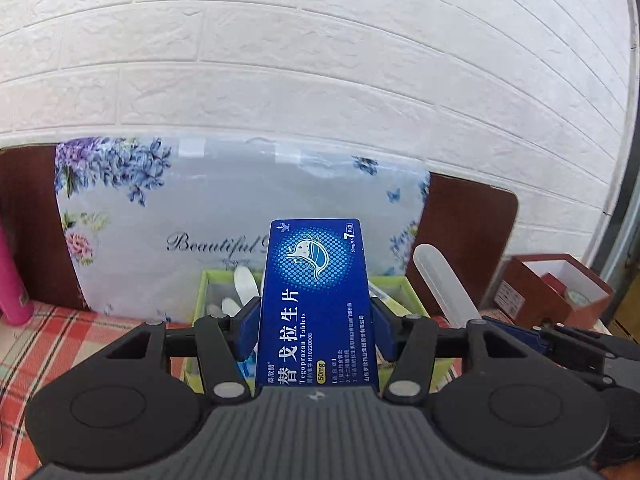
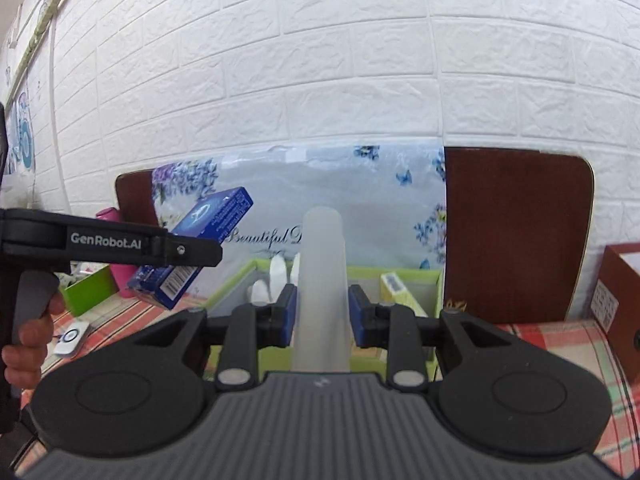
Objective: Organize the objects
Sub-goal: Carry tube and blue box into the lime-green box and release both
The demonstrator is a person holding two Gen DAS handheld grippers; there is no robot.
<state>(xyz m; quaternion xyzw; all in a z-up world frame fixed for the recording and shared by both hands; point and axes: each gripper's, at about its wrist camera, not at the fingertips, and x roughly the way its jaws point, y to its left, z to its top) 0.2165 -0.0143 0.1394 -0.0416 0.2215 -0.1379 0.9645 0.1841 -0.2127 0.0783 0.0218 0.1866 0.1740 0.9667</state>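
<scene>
Clamped between the blue pads of the left gripper (image 1: pixel 316 330), a blue medicine box (image 1: pixel 318 304) stands on end above the near wall of the green organizer box (image 1: pixel 394 282), its printed face toward the left wrist camera and its top edge reaching up across the floral board (image 1: pixel 200 208) behind. Seen from the right wrist camera, that same box (image 2: pixel 192 250) is tilted in the air, up and to the left of the organizer (image 2: pixel 416 276), with the person's hand (image 2: pixel 28 336) wrapped on the left gripper's grip below it.

Right gripper (image 2: pixel 322 314) is closed on a translucent plastic tube (image 2: pixel 322 280), which points forward and up over the organizer's middle; in the left wrist view the tube (image 1: pixel 440 284) rises just right of the organizer's right wall. Both held things hang above the organizer's rim, apart from each other.

Inside the organizer lie some white plastic pieces (image 2: pixel 276 274) toward its left side and a pale yellow packet (image 2: pixel 400 288) toward its right. Behind the organizer the floral board leans against a brown panel (image 2: pixel 516 232) and the white brick wall. Right of the organizer sits an open red-brown box (image 1: pixel 556 288); to its left stand a pink bottle (image 1: pixel 12 284) and a second green tray (image 2: pixel 90 290), all on the plaid tablecloth (image 1: pixel 80 336).
</scene>
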